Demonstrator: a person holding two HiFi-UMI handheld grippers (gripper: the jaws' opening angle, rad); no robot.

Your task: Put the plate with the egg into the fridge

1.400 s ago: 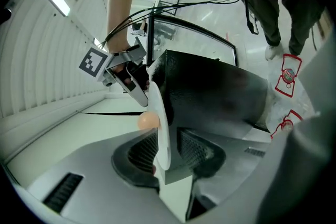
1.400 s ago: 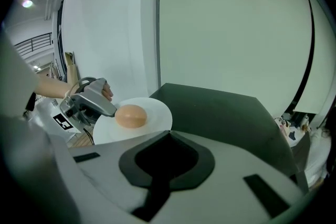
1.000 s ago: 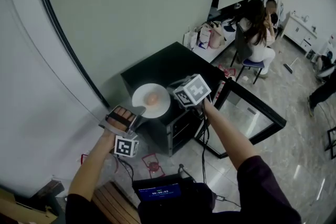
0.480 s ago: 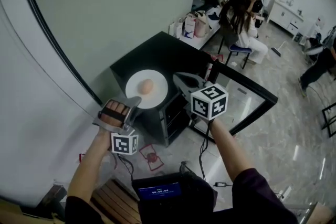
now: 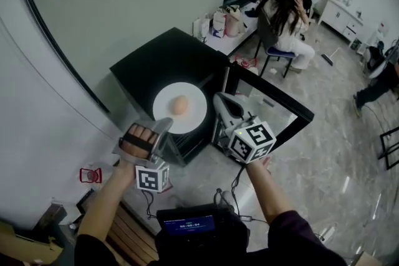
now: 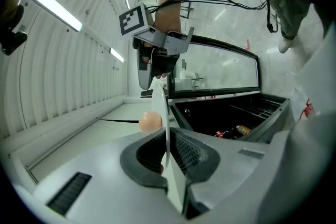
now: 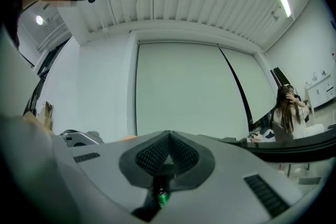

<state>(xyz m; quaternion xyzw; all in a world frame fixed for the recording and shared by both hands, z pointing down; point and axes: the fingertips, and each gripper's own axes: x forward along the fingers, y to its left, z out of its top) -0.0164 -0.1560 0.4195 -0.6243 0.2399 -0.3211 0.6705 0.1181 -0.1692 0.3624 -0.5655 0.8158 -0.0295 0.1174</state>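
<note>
Your left gripper [image 5: 163, 126] is clamped nearly closed on the white plate [image 5: 190, 120] at its 7 o'clock rim. The egg [image 5: 180, 105] sits mid-plate, above the front edge of the black fridge [image 5: 156, 59]. At the plate's 3 o'clock, your right gripper [image 5: 221, 101] is closed and empty. The fridge door [image 5: 274, 106] hangs open, and small items [image 6: 239, 130] lie inside.

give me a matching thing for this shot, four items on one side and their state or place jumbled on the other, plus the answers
Things:
1. plate
2. egg
3. fridge door
4. right gripper

States or places:
A. jaws together, nothing between them
B. swung open
C. rim pinched in the left gripper
D. lying on the plate

Pairs: 1-C, 2-D, 3-B, 4-A
</note>
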